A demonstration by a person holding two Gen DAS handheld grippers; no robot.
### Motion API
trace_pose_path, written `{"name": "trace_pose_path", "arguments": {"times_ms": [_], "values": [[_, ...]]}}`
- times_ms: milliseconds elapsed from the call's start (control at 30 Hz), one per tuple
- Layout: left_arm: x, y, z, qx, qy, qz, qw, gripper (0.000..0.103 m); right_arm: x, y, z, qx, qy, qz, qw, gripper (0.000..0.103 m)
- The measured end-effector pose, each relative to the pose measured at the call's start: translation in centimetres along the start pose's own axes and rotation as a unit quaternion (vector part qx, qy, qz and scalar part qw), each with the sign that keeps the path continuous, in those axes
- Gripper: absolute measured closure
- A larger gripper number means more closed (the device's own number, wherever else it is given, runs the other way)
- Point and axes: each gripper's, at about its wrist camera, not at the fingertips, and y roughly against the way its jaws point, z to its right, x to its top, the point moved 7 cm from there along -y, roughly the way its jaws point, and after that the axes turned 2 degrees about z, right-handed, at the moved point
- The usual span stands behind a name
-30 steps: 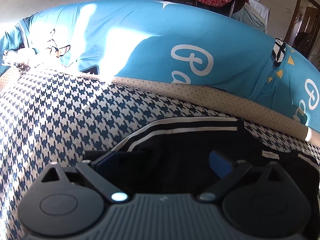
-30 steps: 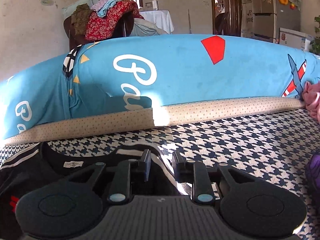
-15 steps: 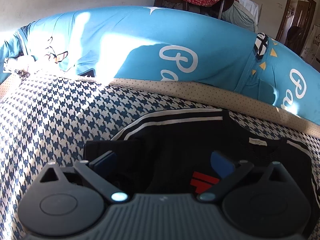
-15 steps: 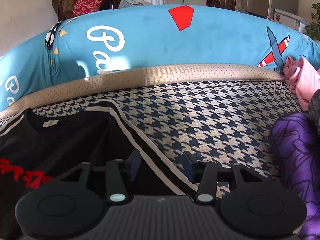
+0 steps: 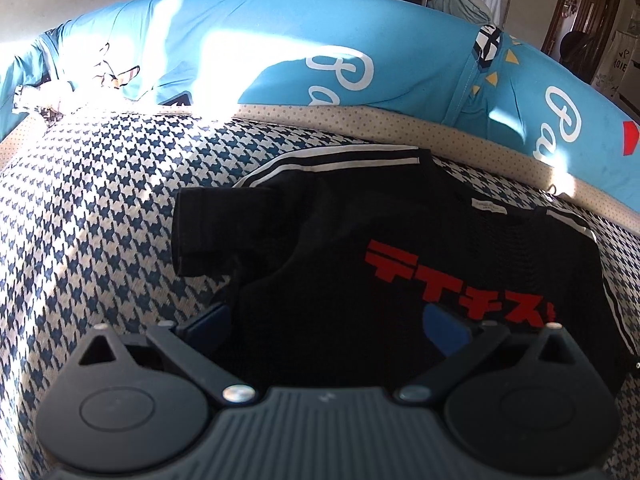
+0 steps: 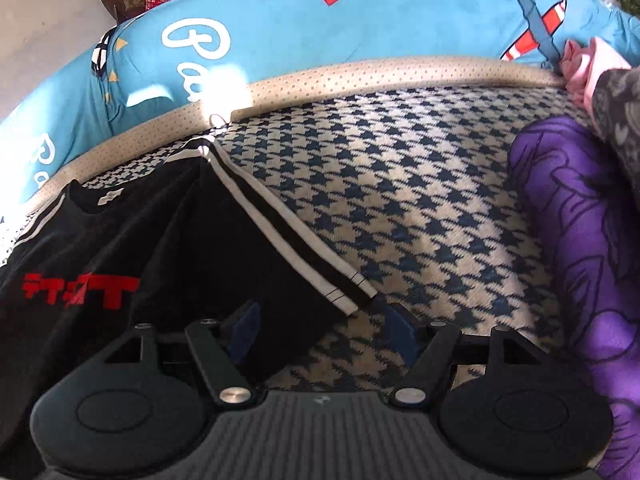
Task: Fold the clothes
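Right tongs (image 6: 320,326): jaws apart and have just been opening; the striped sleeve end lies between the pads, but they do not press on it, so it looks released.
Left tongs (image 5: 326,322): jaws wide apart over the shirt's body, clamped on nothing.
Black shirt (image 5: 400,272): lies face up on the houndstooth cushion (image 5: 88,216), red lettering (image 5: 456,280) showing, neck label toward the back.
Sleeves: the striped sleeve (image 6: 288,224) on the right side runs out flat at a slant toward the right tongs; the left sleeve (image 5: 224,228) lies bunched and partly doubled over.
Other clothes: a purple garment (image 6: 580,248) rests on the cushion, well apart from the shirt.
Behind: a blue printed cover (image 5: 360,52) drapes the sofa back.
Step in hand: spreading the shirt flat appears about finished; no real fold is made yet.
Next move: probably smooth the bunched left sleeve, then pinch a shoulder and hem edge cleanly, single layer only, to bring one side across the lettering.
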Motion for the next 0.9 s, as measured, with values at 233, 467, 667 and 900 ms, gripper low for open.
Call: {"name": "trace_pose_path", "arguments": {"times_ms": [233, 467, 667, 900], "values": [[0.8, -0.5, 0.0, -0.004, 0.022, 0.000, 0.9998, 0.000, -0.9, -0.6, -3.1, 0.000, 0.046, 0.009, 0.999, 0.031], [0.8, -1.0, -0.3, 0.002, 0.028, -0.007, 0.9996, 0.000, -0.4, -0.7, -4.4, -0.014, 0.065, 0.045, 0.997, 0.095], [1.0, -1.0, -0.9, 0.009, 0.035, -0.009, 0.9993, 0.000, 1.6, 0.9, -2.3, -0.078, 0.039, 0.098, 0.991, 0.097], [0.9, -1.0, -0.9, 0.011, 0.028, -0.014, 0.9994, 0.000, 3.7, 1.4, 0.0, -0.126, 0.012, 0.120, 0.985, 0.098]]}}
